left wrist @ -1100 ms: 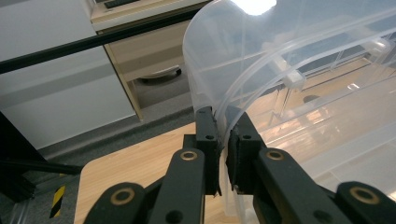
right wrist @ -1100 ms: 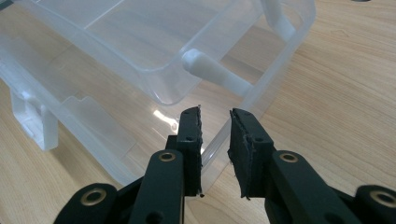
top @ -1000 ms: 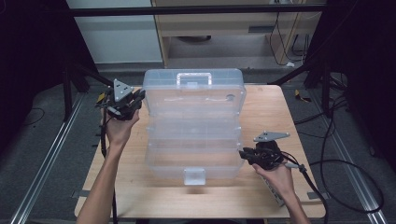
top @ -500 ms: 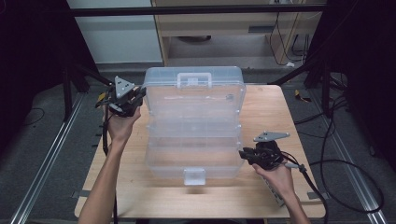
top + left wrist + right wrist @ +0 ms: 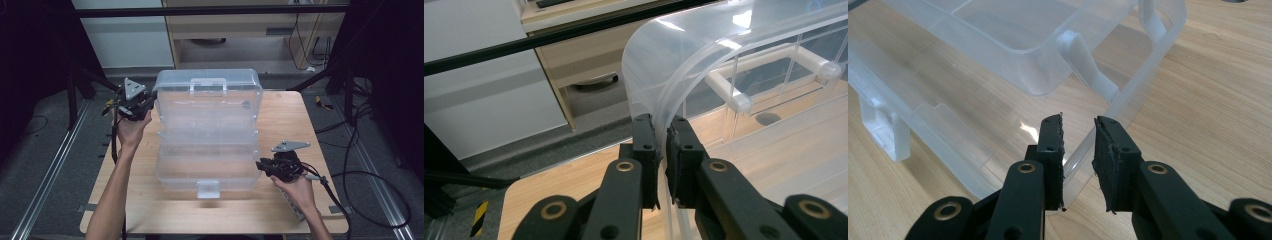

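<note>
Clear plastic box stands open; left gripper pinches its raised lid, right gripper straddles the base rim, not visibly clamped.

The box stands open at the middle of the table, its lid raised at the far side and its base toward the near edge. The left gripper sits at the lid's far-left corner, its jaws either side of the lid's edge. The right gripper lies at the base's right wall, the rim between its jaws; a cabinet stands behind the table.
</note>
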The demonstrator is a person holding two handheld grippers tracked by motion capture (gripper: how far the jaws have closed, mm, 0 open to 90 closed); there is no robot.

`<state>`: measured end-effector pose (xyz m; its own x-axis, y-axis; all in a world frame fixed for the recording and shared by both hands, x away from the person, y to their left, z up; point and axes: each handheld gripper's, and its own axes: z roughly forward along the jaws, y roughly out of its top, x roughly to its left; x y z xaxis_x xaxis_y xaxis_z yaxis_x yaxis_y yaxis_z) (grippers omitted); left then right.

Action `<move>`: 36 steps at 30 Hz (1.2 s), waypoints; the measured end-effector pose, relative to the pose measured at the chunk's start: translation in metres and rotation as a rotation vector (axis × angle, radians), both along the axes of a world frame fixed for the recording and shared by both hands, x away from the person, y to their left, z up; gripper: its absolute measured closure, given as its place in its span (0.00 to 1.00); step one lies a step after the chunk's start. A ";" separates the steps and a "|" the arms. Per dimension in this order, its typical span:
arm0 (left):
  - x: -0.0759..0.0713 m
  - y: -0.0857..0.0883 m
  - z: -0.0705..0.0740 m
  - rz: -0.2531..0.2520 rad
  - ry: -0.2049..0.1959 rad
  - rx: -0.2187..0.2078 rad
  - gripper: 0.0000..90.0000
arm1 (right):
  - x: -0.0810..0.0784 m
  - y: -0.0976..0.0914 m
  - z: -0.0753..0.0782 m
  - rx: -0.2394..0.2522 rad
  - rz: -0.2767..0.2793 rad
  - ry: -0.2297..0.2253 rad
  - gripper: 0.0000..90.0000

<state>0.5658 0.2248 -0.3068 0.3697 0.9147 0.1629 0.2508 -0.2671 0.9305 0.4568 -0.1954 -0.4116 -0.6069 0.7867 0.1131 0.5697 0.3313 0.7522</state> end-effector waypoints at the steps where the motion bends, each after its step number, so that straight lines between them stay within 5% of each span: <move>1: 0.002 0.000 0.000 0.000 0.000 -0.002 0.93 | 0.000 0.000 0.000 0.000 0.000 0.000 0.82; 36: 0.034 -0.003 -0.005 0.023 0.012 -0.014 0.91 | 0.000 0.000 0.000 -0.002 0.004 0.001 0.82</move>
